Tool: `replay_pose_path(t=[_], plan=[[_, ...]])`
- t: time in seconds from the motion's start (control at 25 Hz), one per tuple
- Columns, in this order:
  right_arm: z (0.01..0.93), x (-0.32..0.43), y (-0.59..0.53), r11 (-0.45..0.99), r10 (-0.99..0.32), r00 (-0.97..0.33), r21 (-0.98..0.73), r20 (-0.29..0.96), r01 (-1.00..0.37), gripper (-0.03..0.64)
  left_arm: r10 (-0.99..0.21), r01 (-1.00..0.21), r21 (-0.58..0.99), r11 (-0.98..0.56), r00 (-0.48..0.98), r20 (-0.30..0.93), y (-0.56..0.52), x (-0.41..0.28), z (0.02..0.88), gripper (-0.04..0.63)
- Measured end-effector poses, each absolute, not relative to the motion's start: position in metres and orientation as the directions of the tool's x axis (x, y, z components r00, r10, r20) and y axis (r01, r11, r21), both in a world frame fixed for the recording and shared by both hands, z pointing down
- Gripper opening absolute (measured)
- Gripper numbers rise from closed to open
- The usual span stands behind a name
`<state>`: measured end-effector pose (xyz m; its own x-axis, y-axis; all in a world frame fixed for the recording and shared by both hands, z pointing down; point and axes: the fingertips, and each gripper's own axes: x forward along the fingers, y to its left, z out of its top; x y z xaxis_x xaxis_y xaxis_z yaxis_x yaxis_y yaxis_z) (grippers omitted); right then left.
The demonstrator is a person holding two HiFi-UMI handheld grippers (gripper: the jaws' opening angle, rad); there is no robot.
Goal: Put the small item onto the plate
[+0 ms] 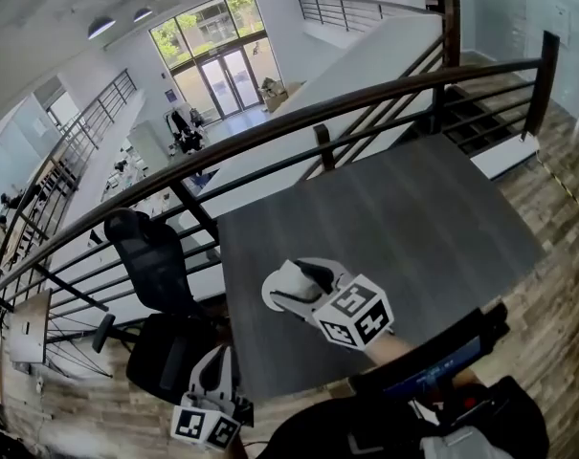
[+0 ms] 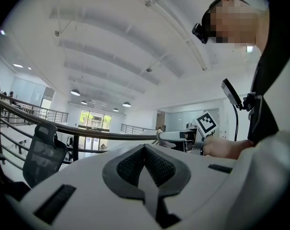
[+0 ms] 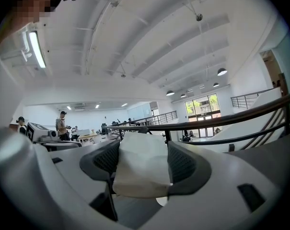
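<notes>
The right gripper (image 1: 281,293) is clamped on a small white item (image 3: 142,169), over the near part of the grey table (image 1: 394,218). The left gripper (image 1: 215,360) hangs beside the table, jaws pressed together on nothing.

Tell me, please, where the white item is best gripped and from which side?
Probably across its two flat sides, coming in from its end, as the right tool does now: the white item looks blocky, and those sides sit flush against the pads.

Bright, even light from ceiling lamps (image 3: 222,72); fisheye warp, dark corners.
</notes>
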<state>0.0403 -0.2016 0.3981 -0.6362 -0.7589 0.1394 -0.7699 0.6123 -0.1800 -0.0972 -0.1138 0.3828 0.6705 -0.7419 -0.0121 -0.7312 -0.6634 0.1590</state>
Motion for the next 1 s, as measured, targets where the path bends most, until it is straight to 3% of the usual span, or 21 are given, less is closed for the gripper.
replay_pose_path(t=[1.0], plan=[[0.444,0.017,-0.298,0.692,-0.651,-0.725,-0.216,0.226,-0.689,0.318,-0.866,-0.868,0.151,-0.474,0.49,0.102,-0.154,-0.12,0.399,0.003]])
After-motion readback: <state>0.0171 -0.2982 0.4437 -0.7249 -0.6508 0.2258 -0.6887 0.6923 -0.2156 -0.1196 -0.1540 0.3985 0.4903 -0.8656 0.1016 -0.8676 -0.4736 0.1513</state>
